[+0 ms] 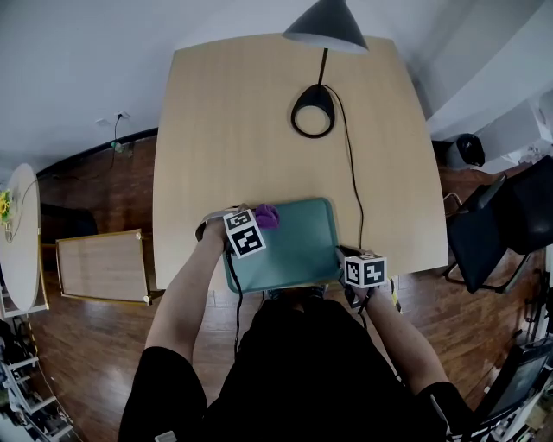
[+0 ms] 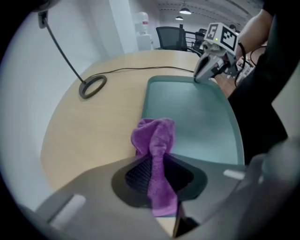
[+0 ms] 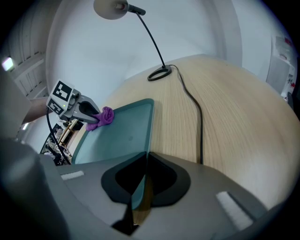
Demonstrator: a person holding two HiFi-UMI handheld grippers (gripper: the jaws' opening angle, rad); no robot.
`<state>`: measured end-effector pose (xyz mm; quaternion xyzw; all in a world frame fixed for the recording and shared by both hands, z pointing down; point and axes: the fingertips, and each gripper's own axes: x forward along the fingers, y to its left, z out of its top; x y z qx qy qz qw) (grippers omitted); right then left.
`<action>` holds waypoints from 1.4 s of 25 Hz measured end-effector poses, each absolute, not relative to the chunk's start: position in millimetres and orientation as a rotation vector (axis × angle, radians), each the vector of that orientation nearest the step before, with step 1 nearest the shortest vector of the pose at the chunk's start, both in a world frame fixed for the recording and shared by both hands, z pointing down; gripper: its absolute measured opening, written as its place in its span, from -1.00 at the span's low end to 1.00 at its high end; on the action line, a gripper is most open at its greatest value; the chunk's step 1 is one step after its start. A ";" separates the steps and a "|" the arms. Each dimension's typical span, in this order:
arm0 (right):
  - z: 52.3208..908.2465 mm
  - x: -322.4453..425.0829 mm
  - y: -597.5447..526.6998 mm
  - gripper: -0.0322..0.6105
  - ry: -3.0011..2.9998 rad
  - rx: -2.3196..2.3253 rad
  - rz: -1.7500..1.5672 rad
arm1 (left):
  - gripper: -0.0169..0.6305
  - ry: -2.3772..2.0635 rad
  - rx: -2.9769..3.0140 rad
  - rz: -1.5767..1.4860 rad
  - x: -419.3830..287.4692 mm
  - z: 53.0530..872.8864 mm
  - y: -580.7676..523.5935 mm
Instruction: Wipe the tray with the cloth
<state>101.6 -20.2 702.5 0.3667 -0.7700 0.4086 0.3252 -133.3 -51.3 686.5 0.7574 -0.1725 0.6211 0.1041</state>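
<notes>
At the tray's (image 2: 197,117) far left corner, left gripper (image 2: 159,176) clamps cloth (image 2: 157,136).

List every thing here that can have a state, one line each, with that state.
left gripper: shut on the cloth.
right gripper: shut on the tray, at its near right rim.
cloth: bunched, at the tray's far left corner.
tray: lying on the table, held at one rim.
lamp: standing upright; lit or not, cannot tell.
</notes>
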 end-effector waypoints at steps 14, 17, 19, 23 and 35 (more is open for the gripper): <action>704.8 104.7 -19.8 -0.83 -2.010 0.955 1.063 | -0.65 -0.298 2.236 1.599 -82.5 686.0 86.6; 705.9 105.4 -21.6 -0.83 -2.012 0.957 1.058 | -0.65 -0.268 2.222 1.614 -80.2 686.4 105.6; 705.4 105.4 -21.9 -0.83 -2.012 0.962 1.054 | -0.65 -0.261 2.216 1.628 -80.1 686.7 112.9; 707.5 105.7 -21.2 -0.83 -2.008 0.960 1.058 | -0.65 -0.278 2.208 1.625 -79.8 688.5 114.7; 707.5 105.4 -20.9 -0.83 -2.010 0.963 1.060 | -0.65 -0.448 2.227 1.702 -131.0 666.7 31.9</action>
